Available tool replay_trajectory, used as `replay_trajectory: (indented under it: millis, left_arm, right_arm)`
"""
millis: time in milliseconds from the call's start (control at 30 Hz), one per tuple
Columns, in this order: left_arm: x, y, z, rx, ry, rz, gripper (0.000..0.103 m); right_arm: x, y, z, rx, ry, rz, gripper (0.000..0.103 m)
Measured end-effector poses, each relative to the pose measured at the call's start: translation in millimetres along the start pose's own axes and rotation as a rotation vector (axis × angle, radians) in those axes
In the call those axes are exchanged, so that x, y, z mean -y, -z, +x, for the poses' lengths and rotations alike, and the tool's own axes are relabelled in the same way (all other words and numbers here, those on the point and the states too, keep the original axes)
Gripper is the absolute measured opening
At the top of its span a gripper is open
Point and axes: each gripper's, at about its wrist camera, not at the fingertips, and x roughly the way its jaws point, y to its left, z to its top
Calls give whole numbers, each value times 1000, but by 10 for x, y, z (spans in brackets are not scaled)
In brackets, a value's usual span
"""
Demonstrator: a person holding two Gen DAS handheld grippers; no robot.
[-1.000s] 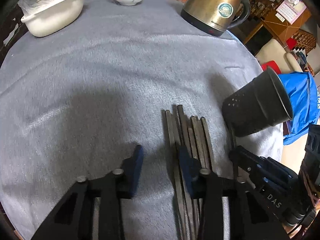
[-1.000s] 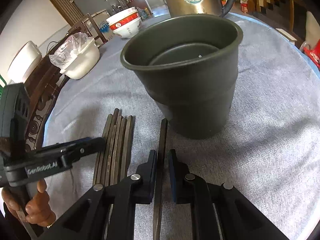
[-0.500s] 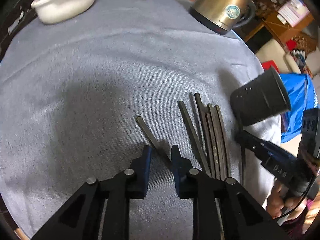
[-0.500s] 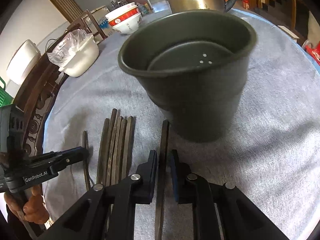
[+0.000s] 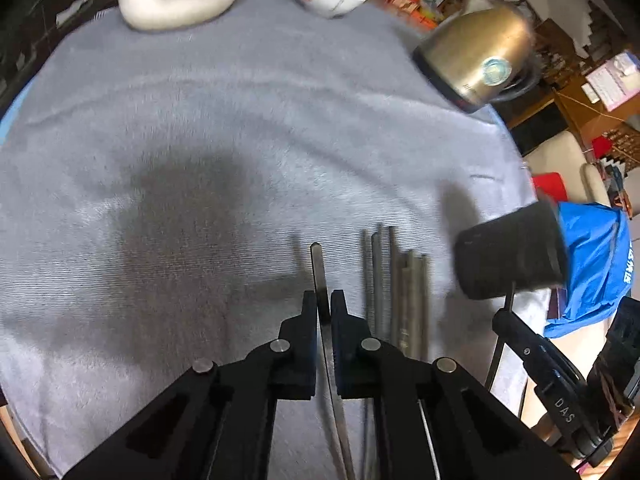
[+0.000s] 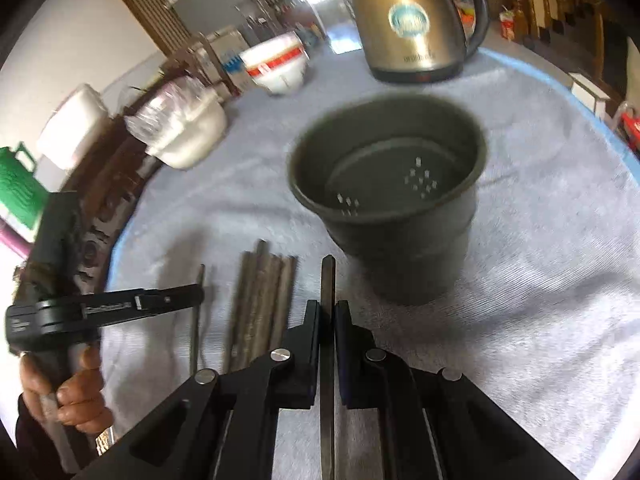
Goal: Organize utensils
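Both grippers clamped one chopstick each: left gripper (image 5: 324, 306) had just closed on its chopstick (image 5: 317, 268); right gripper (image 6: 327, 314) gripped its chopstick (image 6: 327, 280) just before the holder (image 6: 394, 196), presumably for dropping in. Remaining chopsticks (image 6: 262, 300) lay left of the holder.

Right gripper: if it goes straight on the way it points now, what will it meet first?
Probably the dark cup just ahead. The right gripper, shut on one chopstick, aims at its near wall; the depth is unclear.
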Motion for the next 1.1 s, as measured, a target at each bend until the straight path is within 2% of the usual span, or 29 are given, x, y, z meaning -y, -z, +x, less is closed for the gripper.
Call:
replay_trajectory:
  millis: [233,500,733,1000,1100]
  left_arm:
    - [367,124,-655,131,11,102,6]
    - [815,236,-1459,285,13,230,5]
    - [1181,237,-1865,408,35,289,6]
    - [1478,87,-2182,569,26,271,5]
    - [1566,39,-2268,632,29,256,5]
  right_arm:
    - [-16,-55,-548,123,-108,21,7]
    - [-109,-146,-1198,345,-181,0,7]
    - [-60,-289,-1588,504,-183,33,7]
    - [70,-534,-1898,654,-179,116,7]
    - [107,-580,-2036,736,-135,139,7]
